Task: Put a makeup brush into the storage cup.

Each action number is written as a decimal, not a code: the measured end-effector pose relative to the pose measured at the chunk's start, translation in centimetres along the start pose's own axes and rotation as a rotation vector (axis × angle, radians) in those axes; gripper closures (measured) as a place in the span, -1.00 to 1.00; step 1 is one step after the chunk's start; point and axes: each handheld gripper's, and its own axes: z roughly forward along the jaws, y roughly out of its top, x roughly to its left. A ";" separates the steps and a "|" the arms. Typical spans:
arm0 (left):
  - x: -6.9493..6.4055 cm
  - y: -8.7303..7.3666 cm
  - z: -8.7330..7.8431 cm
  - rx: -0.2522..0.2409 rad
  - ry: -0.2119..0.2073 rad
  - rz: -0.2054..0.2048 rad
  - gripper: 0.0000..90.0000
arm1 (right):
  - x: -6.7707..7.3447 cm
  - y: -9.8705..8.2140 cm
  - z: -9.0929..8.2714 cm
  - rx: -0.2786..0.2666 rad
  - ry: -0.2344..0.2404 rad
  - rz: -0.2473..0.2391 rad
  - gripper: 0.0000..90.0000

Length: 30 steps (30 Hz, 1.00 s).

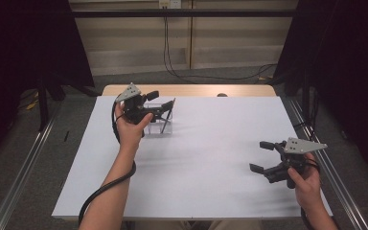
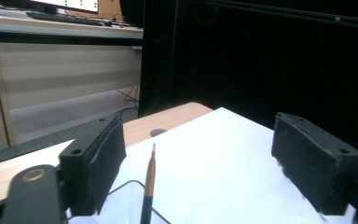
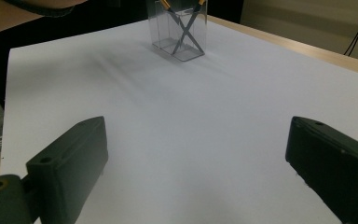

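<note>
Left gripper [image 1: 157, 103]: held in the person's left hand [image 1: 130, 125] at the far left part of the table, directly over the clear box. Its jaws stand apart; in the left gripper view a wide gap of white sheet shows between the two black pads, and nothing is pressed by either.
Pencil at the left gripper [image 2: 148, 184]: it stands tilted between the left gripper's jaws, nearer the left pad, orange upper part and pale tip pointing up, touching neither pad as far as the view shows.
Clear box [image 1: 162, 124]: a see-through, open-topped holder on the white sheet, right below the left gripper's jaws. From the right gripper it lies well away, ahead and a little to the left.
Pencils in the box [image 3: 182, 25]: in the right gripper view two dark shafts with orange tops lean crosswise inside the box, forming an X.
White sheet [image 1: 206, 158]: it covers most of the table; the stretch between the two grippers is bare.
Table edge [image 1: 191, 90]: a light wood strip shows beyond the sheet, past the left gripper.
Right gripper [image 1: 263, 156]: held in the person's right hand [image 1: 306, 184] near the right side of the sheet, pointing left across it toward the middle. Its jaws are spread wide, with bare paper between them.
</note>
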 end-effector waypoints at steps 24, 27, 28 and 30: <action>-1.3 0.0 -3.3 -0.047 -0.075 0.006 -0.78 | 0.3 0.1 0.0 0.000 -0.001 -0.004 -0.89; -1.5 -0.1 -3.8 -0.048 -0.075 0.008 -0.78 | 0.3 0.1 -0.1 0.002 -0.002 -0.003 -0.89; -1.5 -0.1 -3.9 -0.047 -0.080 0.009 -0.78 | 0.3 0.0 -0.1 0.001 -0.004 -0.004 -0.89; -1.5 -0.3 -4.2 -0.047 -0.081 0.010 -0.79 | 0.3 0.1 -0.1 -0.001 -0.004 -0.003 -0.89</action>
